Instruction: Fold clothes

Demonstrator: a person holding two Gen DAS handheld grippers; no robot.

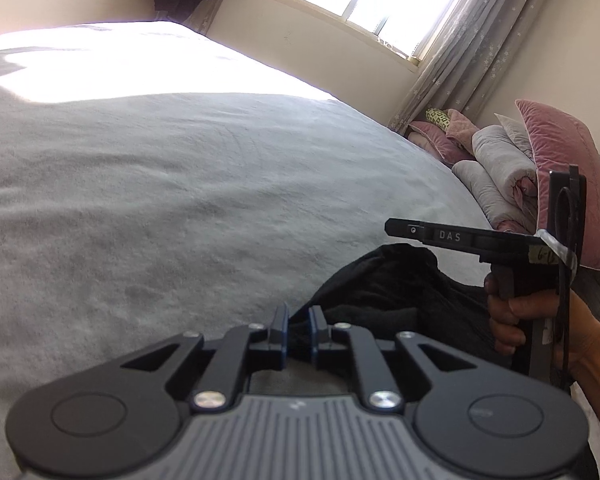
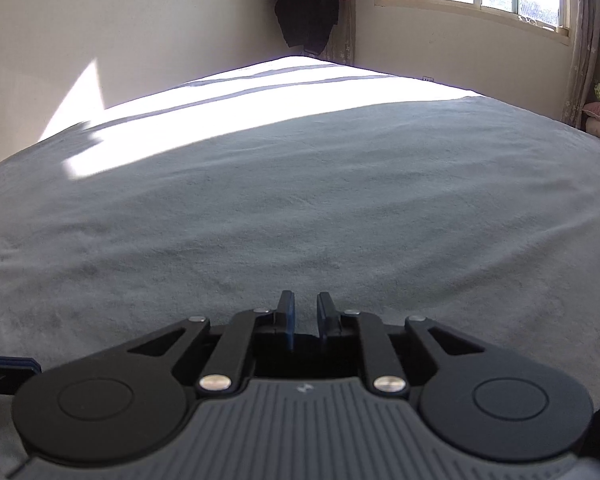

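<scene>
Grey bedspread (image 1: 160,200) fills both views. Black garment (image 1: 388,280) lies at lower right; left gripper (image 1: 299,320) is slightly parted, perhaps around its edge. Right gripper (image 2: 305,312) is slightly parted, empty.

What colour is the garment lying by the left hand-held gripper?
Black. The garment shows best in the left wrist view, on the grey bedspread.

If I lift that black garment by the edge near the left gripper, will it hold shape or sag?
Likely sag: the black garment lies crumpled in soft, rounded folds on the grey bedspread, so it looks floppy. It probably weighs little for its bulk. Dragged rather than lifted, it may catch on the bedspread's nappy surface. The left gripper stands slightly open at its edge.
</scene>
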